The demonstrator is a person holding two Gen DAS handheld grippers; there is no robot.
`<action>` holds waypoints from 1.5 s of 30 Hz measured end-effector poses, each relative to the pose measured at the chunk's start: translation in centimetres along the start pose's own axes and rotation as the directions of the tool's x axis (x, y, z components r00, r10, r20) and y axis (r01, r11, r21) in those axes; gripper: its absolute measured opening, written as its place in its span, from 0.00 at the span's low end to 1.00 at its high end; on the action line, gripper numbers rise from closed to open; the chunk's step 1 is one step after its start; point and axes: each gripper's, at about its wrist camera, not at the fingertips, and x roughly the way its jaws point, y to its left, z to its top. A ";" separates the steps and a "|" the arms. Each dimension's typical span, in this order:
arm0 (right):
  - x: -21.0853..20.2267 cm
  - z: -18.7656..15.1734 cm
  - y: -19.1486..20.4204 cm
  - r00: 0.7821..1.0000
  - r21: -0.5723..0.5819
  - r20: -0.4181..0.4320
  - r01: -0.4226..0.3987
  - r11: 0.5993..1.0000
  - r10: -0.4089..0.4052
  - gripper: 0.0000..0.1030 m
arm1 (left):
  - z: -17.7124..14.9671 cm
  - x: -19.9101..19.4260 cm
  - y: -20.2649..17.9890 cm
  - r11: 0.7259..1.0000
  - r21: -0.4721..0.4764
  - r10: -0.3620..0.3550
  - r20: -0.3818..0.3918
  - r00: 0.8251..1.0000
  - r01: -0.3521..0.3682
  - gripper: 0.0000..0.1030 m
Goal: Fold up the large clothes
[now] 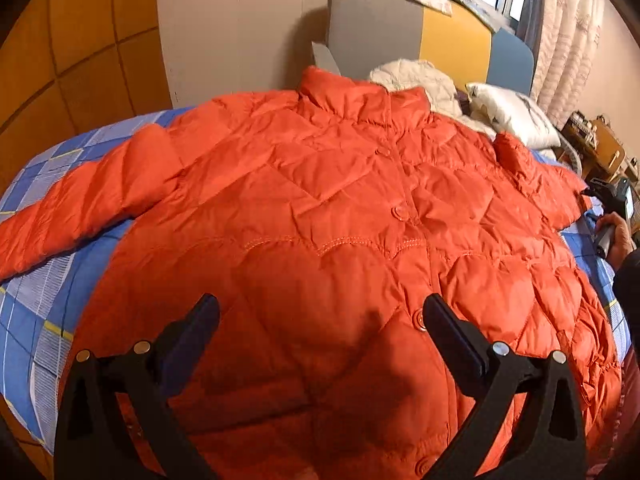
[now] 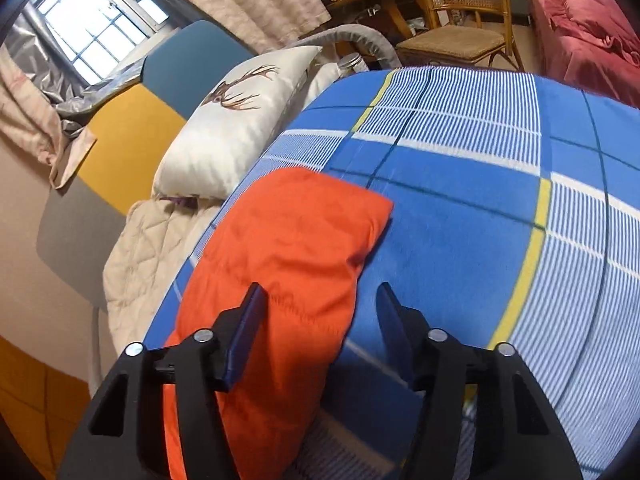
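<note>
An orange quilted jacket is lying front-up and buttoned across a bed covered with a blue plaid sheet, its collar toward the headboard and both sleeves spread outward — the garment laid flat but showing no fold yet. The left gripper is hanging over the lower front of the jacket, its fingers standing wide apart with only fabric beneath them and nothing caught between. The right gripper is reaching at the end of one sleeve, which is lying along the sheet near a white pillow with an antler print; its fingers are sitting partly apart, one over the orange cloth and the other over bare sheet, so the sleeve's edge is lying between them, though the pads do not appear to be pressing on it. In the left wrist view a person's hand is showing at the far side of the jacket, holding that tool's handle. Judging by the layout, the work is sitting at its opening step — taking hold of a sleeve to bring it in over the body. The next move is calling for the right fingers to settle lower and pinch the puffy cuff firmly, since the slick padded shell is likely to slip, while the left steadies or pins the hem.
</note>
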 end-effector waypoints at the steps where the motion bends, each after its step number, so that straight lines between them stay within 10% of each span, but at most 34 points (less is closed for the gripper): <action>1: 0.1 0.2 -0.1 1.000 -0.006 -0.014 0.015 1.000 -0.015 0.19 | 0.2 0.1 -0.1 1.000 0.000 0.004 -0.013 1.000 -0.004 0.98; 4: -0.8 0.6 -0.6 0.998 -0.005 -0.046 0.040 0.999 -0.040 0.02 | 1.1 -0.4 -0.5 1.000 -0.003 0.010 -0.049 0.999 -0.010 0.98; 21: -10.8 -2.3 -8.9 0.985 -0.031 -0.029 0.169 0.985 -0.170 0.00 | -3.9 -6.1 -0.4 0.996 -0.050 0.074 0.027 0.997 -0.073 0.98; 34: -17.8 -4.0 -2.7 0.999 -0.229 0.038 0.033 0.973 -0.025 0.00 | -3.1 -7.2 -1.7 0.996 0.036 0.080 0.086 0.993 -0.084 0.98; 45: -20.2 -11.6 10.2 0.985 -0.537 -0.064 -0.168 0.827 0.158 0.00 | -2.4 -8.0 -1.6 1.000 0.016 0.007 0.123 0.992 -0.009 0.98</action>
